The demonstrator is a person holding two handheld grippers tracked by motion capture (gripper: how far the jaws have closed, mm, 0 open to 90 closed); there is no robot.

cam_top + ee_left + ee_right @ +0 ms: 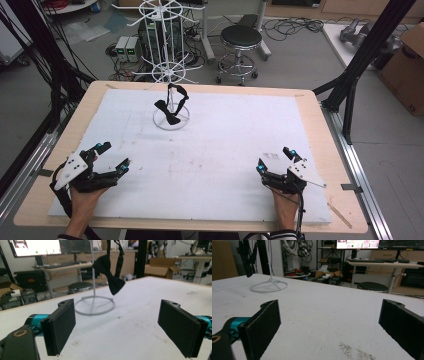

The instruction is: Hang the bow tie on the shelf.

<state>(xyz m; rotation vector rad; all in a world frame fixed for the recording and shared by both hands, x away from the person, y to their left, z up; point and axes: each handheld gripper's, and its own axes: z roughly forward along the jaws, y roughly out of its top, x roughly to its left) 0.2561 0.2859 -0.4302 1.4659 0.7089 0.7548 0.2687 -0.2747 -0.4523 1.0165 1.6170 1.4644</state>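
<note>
Left gripper (111,156) rests low on the table (210,160), jaws wide apart. Bow tie (169,111) hangs on the white stand (171,120), well ahead. Right gripper (274,159), jaws also apart. Best approach level and take the tie's centre.

Tabletop (320,130): pale wood rim, smooth, under a white matt sheet (225,150) with scuffs and dark specks. Stand (93,305), upper centre: white coated wire, smooth. Bow tie (110,275): black matt cloth. Left hand-held gripper (117,327) and right hand-held gripper (332,327): black rough-textured pads, teal metallic fittings.
</note>
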